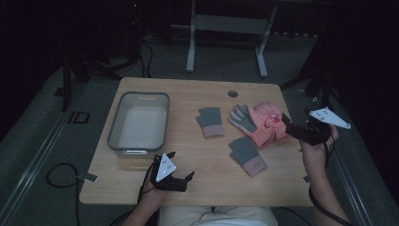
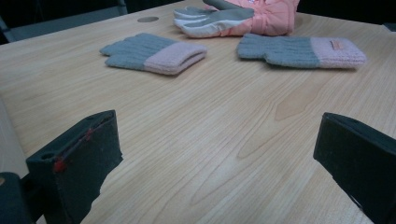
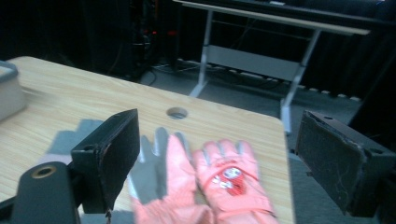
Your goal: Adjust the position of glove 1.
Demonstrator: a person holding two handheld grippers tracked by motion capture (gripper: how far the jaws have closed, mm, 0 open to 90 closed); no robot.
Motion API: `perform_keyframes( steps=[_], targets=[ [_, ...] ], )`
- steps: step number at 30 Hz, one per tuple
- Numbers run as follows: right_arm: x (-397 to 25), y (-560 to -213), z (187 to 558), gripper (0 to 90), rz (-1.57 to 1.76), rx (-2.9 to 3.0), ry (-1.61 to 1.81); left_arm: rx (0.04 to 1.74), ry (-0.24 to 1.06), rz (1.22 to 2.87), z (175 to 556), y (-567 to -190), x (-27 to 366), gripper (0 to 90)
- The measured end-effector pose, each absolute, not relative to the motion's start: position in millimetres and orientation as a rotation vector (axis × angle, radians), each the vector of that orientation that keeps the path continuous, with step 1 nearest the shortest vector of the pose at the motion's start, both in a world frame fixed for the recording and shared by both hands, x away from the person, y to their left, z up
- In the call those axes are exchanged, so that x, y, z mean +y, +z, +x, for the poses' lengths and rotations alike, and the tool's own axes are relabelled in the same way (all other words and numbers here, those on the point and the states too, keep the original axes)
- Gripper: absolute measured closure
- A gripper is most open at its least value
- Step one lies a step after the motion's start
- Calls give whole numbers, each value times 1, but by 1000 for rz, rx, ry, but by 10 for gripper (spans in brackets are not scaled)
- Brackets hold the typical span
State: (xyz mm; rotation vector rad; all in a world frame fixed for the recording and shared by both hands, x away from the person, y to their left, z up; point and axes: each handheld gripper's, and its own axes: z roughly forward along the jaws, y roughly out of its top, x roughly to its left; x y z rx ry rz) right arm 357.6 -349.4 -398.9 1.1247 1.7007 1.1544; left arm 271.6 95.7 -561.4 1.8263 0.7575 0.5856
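Pink padded ski gloves (image 1: 267, 123) with grey palms, heaped at the right end of the pale wooden table (image 1: 202, 160), just beyond the right gripper (image 1: 288, 123). Right jaws spread wide, empty, hovering above the pile: approach step, nothing grasped yet. Left gripper (image 1: 181, 165) parked low near the front edge, also wide and empty. Next, probably: lower over one glove, close on the cuff, carry toward the grey plastic bin (image 1: 114, 123) at left.

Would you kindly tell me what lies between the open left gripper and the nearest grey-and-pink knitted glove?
Only bare wooden table, seen in the left gripper view, before the glove.
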Motion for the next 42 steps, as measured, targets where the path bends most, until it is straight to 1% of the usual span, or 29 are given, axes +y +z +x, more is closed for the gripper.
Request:
perform_keyframes(
  steps=[8, 13, 14, 15, 17, 18, 20, 22, 24, 25, 29, 30, 32, 33, 34, 37, 40, 42],
  targets=[
    [-330, -391, 374, 124, 1145, 1775, 1213, 756, 584, 1827, 271, -561, 96, 3],
    [-302, -393, 385, 110, 1090, 1819, 1205, 753, 581, 1829, 271, -561, 96, 3],
    [-302, -393, 385, 110, 1090, 1819, 1205, 753, 580, 1829, 271, -561, 96, 3],
    [-289, -396, 388, 110, 1060, 1848, 1200, 753, 579, 1829, 271, -561, 97, 3],
    [-285, -397, 389, 110, 1051, 1862, 1206, 755, 573, 1827, 271, -561, 97, 3],
    [-274, -401, 393, 110, 1027, 1891, 1210, 755, 578, 1826, 271, -561, 97, 3],
    [-269, -403, 394, 110, 1013, 1910, 1222, 757, 577, 1824, 272, -562, 98, 3],
    [-252, -410, 399, 110, 983, 1977, 1241, 757, 576, 1821, 272, -561, 98, 3],
    [-246, -413, 400, 110, 975, 1987, 1247, 755, 578, 1823, 272, -562, 98, 3],
    [-235, -418, 403, 111, 963, 2027, 1253, 750, 580, 1829, 271, -561, 98, 3],
    [-219, -425, 409, 117, 950, 2078, 1262, 746, 582, 1831, 271, -561, 97, 3],
    [-214, -427, 412, 140, 953, 2088, 1256, 747, 581, 1830, 271, -561, 97, 3],
    [-209, -430, 415, 144, 957, 2106, 1258, 749, 580, 1830, 271, -561, 98, 3],
    [-201, -434, 419, 200, 940, 2118, 1267, 749, 581, 1827, 271, -561, 98, 3],
    [-194, -438, 424, 222, 921, 2139, 1260, 748, 582, 1828, 271, -561, 98, 3],
    [-186, -443, 429, 243, 922, 2167, 1245, 746, 582, 1828, 270, -561, 98, 3],
    [-174, -454, 441, 302, 928, 2217, 1220, 745, 582, 1829, 270, -561, 98, 3],
    [-169, -460, 447, 318, 942, 2237, 1207, 744, 582, 1829, 270, -561, 98, 3]
  ],
)
